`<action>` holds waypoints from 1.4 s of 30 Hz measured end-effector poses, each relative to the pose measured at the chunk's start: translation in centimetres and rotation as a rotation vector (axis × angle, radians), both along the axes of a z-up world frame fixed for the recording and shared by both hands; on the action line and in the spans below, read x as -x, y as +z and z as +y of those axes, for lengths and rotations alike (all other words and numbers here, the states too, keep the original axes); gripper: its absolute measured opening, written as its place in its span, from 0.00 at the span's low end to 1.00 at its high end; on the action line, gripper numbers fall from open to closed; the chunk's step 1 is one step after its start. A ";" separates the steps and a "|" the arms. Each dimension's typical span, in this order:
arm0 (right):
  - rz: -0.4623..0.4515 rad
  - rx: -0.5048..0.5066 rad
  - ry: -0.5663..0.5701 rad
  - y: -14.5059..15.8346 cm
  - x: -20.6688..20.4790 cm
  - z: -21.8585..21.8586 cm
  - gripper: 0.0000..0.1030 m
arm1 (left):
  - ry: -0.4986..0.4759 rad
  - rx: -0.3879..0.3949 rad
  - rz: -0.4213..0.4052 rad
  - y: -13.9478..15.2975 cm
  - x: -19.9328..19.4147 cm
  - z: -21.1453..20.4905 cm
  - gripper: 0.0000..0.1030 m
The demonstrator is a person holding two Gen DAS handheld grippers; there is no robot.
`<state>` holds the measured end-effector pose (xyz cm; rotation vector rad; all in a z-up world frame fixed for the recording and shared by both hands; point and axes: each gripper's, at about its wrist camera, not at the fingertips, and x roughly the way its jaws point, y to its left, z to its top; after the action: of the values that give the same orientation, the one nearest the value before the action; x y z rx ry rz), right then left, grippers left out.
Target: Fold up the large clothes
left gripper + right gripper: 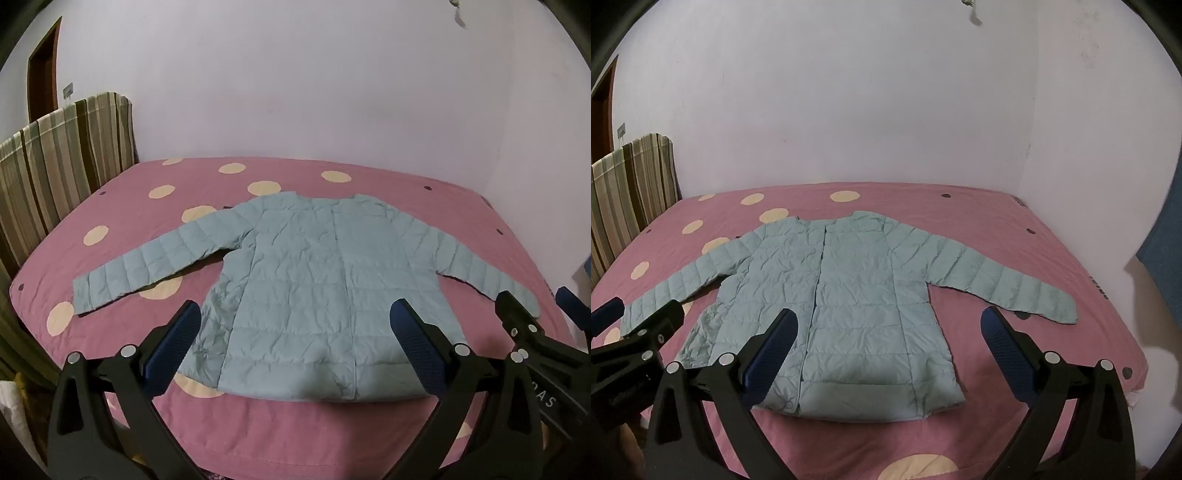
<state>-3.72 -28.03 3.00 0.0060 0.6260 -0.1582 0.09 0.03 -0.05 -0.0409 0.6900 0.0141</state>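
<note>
A pink bed cover (122, 206) with cream dots spreads out ahead of and below both grippers, reaching back to a pale wall (295, 92). Off to the left of the left gripper stands a striped headboard (62, 155).

On the cover, straight ahead of both grippers, a light blue quilted jacket (314, 280) lies flat and unfolded, front up, hem nearest and collar farthest. Its sleeves stretch out to either side.

The left gripper (295, 341) hovers above the hem with its jaws spread as wide as they go and nothing between them; seen from its camera, the hem spans the gap between its blue-padded fingers (173, 347). One sleeve runs out beyond its left finger.

The right gripper (888, 347) hangs just beside it, equally wide open and empty. The jacket's front closure lies just inside its left finger, the body fills most of the gap, and the other sleeve extends past its right finger (1006, 349).
</note>
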 end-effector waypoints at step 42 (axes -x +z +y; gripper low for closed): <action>-0.005 0.001 0.001 -0.5 0.1 0.4 0.96 | -0.003 -0.004 -0.005 0.3 -0.1 -0.2 0.98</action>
<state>-3.79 -27.67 2.49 0.0051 0.6211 -0.1579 0.23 -0.14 0.29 -0.0358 0.6855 0.0127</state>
